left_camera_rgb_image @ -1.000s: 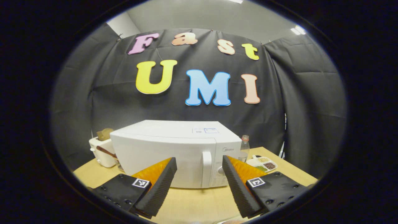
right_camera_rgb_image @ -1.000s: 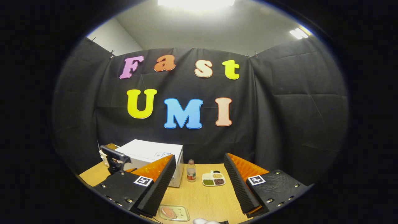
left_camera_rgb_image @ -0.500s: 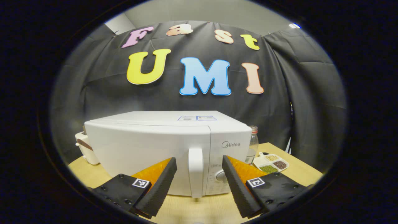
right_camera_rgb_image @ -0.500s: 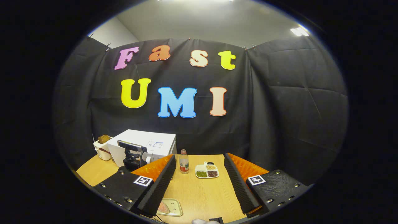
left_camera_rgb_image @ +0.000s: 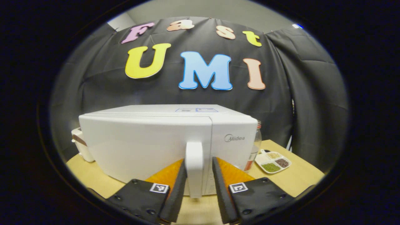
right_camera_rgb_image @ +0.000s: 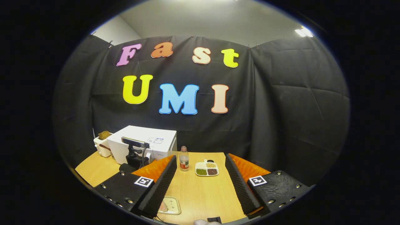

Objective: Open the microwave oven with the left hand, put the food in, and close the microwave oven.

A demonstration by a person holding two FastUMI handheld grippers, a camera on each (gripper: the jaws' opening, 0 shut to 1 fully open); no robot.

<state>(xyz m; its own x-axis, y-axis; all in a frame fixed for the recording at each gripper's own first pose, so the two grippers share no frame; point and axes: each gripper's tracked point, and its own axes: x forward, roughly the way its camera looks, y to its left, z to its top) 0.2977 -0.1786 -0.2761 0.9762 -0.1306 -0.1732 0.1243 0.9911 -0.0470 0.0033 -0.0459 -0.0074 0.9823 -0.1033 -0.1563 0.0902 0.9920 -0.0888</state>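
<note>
Closing in on the door handle [left_camera_rgb_image: 194, 165] of the microwave oven [left_camera_rgb_image: 150, 143], the left hand-held gripper [left_camera_rgb_image: 198, 175] is narrowing around it, contact unconfirmed; door shut, right hand-held gripper [right_camera_rgb_image: 200, 178] spread wide, food tray [right_camera_rgb_image: 170, 205] waiting on the tabletop [right_camera_rgb_image: 200, 190] before the oven.

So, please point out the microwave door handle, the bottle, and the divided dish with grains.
microwave door handle [left_camera_rgb_image: 194, 162]: left gripper view, middle of the white bar.
bottle [right_camera_rgb_image: 184, 161]: right gripper view, on its body.
divided dish [right_camera_rgb_image: 206, 169]: right gripper view, on the centre divider.
</note>
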